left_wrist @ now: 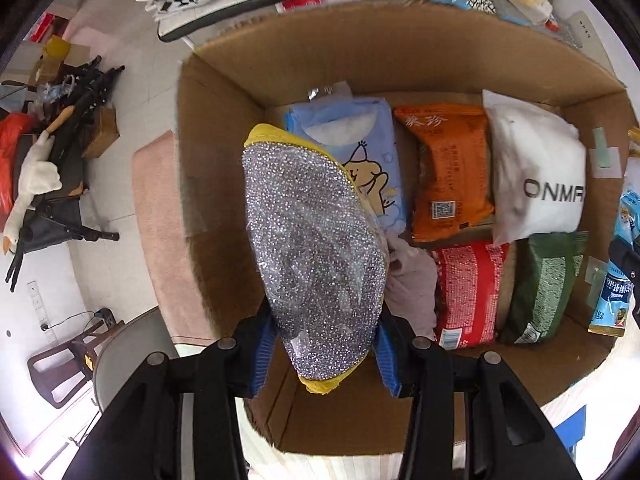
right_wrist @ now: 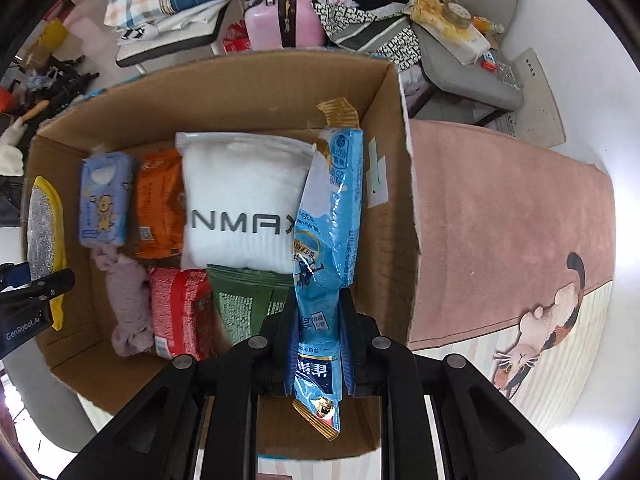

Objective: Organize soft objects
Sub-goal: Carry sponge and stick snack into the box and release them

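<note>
Between left fingers, glittery sponge.

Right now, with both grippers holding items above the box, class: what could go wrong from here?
1. The blue packet is long and floppy; held near its lower end by the right gripper, it may fold or catch the cardboard box wall.
2. The glittery sponge in the left gripper hangs over the purple cloth and could land on it.
</note>
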Demonstrator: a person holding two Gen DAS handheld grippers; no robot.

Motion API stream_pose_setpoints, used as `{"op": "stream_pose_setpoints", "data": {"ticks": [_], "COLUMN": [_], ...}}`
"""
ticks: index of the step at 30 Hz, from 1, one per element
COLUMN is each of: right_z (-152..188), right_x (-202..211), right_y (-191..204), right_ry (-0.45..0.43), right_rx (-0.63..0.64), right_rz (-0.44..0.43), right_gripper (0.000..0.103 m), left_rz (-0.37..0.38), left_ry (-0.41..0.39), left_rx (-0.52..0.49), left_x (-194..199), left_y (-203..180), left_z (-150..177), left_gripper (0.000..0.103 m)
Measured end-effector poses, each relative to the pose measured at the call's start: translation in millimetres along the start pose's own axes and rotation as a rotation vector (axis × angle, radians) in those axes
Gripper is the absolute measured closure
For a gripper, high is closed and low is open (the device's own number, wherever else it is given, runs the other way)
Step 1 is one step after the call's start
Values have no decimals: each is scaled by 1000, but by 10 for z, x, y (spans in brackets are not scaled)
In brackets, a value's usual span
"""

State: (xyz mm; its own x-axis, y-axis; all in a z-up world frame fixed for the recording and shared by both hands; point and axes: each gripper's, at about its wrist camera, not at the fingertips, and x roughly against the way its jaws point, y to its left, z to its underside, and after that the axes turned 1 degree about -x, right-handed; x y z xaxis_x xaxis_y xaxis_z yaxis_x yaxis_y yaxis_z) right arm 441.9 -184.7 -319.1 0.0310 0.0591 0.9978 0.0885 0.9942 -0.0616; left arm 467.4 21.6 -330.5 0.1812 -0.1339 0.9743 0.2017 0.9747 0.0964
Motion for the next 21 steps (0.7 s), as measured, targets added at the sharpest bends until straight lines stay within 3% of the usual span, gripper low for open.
{"op": "stream_pose_setpoints", "data": {"ticks": [3, 5, 7, 9, 10, 13, 17, 21], "right_z": [-43, -71, -79, -71, -61, -35, 1, 86], "right_x": [-77, -136, -181, -152, -125, -57, 20, 67], "right_y": [33, 49, 49, 56, 58, 65, 75, 91], "right_ry": [6, 30, 60, 46, 37, 24, 18, 15], "right_rx": [9, 15, 9, 14, 15, 15, 10, 3], "right_rz": [31, 36, 13, 23, 21, -4, -35, -69], "right_gripper": [84, 82, 72, 38, 30, 26, 8, 0], "left_rz": [47, 118, 138, 141, 152, 160, 162, 168], "left_ry": [23, 49, 39, 29, 27, 28, -2, -46], "left_rx": [30, 59, 75, 67, 68, 48, 42, 38], "left_x": [-72, -112, -98, -68, -48, 4, 119, 186], "left_y": [49, 137, 192, 218, 236, 243, 149, 66], "left_z": [-81, -116, -132, -124, -113, -80, 5, 195], "left_gripper": [59, 54, 39, 28, 26, 10, 9, 2]}}
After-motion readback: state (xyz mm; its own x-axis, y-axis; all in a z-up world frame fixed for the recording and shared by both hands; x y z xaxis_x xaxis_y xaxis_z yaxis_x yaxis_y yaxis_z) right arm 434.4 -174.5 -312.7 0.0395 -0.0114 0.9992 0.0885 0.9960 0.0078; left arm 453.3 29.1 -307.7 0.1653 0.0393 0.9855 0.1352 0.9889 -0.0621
